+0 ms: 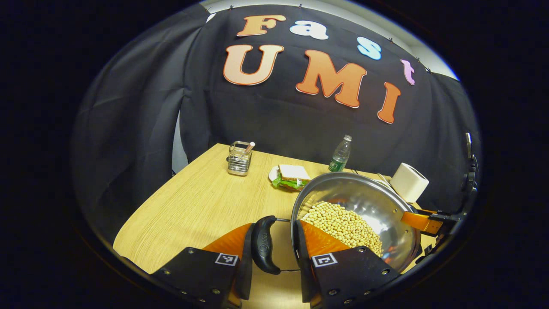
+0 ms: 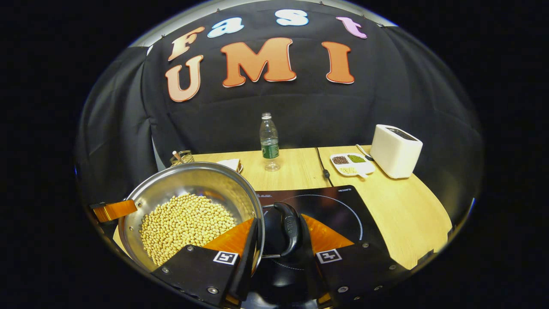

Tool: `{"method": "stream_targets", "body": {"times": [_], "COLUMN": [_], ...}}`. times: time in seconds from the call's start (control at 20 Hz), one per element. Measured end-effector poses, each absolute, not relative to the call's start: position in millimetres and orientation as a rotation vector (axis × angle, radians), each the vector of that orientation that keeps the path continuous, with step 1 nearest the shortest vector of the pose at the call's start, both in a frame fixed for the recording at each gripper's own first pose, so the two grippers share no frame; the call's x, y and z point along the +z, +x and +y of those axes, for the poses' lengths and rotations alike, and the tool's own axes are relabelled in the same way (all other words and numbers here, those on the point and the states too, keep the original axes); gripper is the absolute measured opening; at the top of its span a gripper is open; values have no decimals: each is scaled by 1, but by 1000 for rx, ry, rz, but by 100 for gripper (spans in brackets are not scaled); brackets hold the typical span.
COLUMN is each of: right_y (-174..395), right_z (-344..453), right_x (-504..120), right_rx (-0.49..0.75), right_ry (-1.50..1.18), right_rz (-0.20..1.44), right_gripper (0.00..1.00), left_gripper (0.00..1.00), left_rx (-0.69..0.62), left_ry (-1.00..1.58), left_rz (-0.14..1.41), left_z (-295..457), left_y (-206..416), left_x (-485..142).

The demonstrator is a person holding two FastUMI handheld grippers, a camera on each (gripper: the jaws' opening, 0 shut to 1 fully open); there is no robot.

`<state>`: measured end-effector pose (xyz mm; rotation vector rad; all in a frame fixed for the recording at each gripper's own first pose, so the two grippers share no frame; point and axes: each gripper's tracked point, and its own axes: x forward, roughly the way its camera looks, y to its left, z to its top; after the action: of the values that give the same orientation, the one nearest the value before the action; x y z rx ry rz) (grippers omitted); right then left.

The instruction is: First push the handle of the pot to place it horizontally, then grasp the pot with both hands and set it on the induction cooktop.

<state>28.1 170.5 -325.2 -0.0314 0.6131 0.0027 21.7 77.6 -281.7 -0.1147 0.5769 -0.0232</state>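
A steel pot (image 1: 369,201) holding soybeans (image 1: 343,225) hangs between both grippers. My left gripper (image 1: 274,227) is shut across one black side handle (image 1: 265,244), with one finger outside the handle and the other inside the pot's rim. My right gripper (image 2: 279,223) grips the opposite black handle (image 2: 288,229) the same way, with the pot (image 2: 188,184) to its left. The black induction cooktop (image 2: 330,206) lies under and to the right of that handle. Across the pot, each view shows the other gripper's finger (image 1: 422,221) (image 2: 113,210).
On the wooden table (image 1: 193,206) stand a wire utensil holder (image 1: 239,159), a sandwich on a plate (image 1: 291,177), a water bottle (image 2: 269,141), a white toaster (image 2: 395,150) and a small dish of beans (image 2: 351,164). A black cable (image 2: 322,165) runs back from the cooktop.
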Motion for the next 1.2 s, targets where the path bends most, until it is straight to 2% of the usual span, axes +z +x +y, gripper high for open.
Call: {"method": "stream_targets", "body": {"times": [0.85, 0.9, 0.95, 1.2], "right_y": [21, 18, 18, 17], "right_z": [37, 31, 26, 5], "right_x": [-318, -317, -317, -321], "right_rx": [-140, -147, -154, -182], "right_ry": [30, 28, 28, 27], "right_rz": [623, 626, 629, 639], "right_gripper": [52, 48, 52, 52], "left_gripper": [47, 47, 47, 47], "left_rx": [-168, -175, -180, -203], "left_ry": [-66, -68, -71, -71], "left_rz": [641, 649, 656, 685], "left_z": [-73, -79, -85, -109], "left_y": [38, 37, 38, 38], "left_x": [-298, -300, -303, -315]}}
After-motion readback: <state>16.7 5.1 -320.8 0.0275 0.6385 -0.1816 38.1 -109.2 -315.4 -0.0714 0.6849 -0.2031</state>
